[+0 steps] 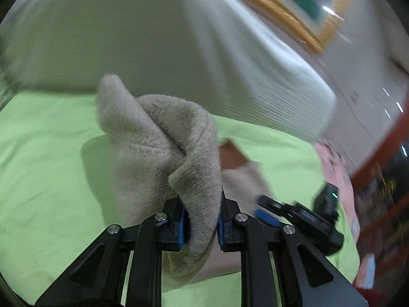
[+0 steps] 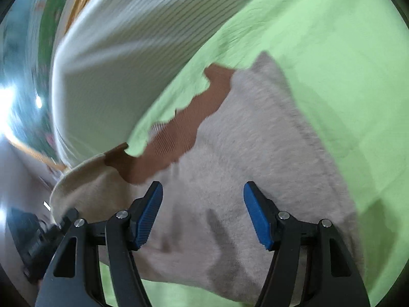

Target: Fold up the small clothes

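A fuzzy beige garment [image 1: 158, 138] with a brown patch [image 2: 179, 133] lies on a light green sheet [image 1: 38, 153]. My left gripper [image 1: 202, 220] is shut on a bunched fold of it, and the cloth rises in a lump above the blue pads. In the right wrist view the garment [image 2: 255, 153] spreads flat over the green sheet [image 2: 332, 51]. My right gripper [image 2: 203, 204] hovers over it, open, with nothing pinched between its fingers. One blue pad [image 1: 265, 216] of the right gripper shows low right in the left wrist view.
A large white ribbed cushion [image 1: 153, 38] sits just behind the garment, also in the right wrist view as the white cushion [image 2: 115, 64]. A pink patterned cloth [image 1: 332, 163] lies at the sheet's right edge. A gold-framed picture [image 1: 294, 12] and red-brown furniture [image 1: 378, 158] stand beyond.
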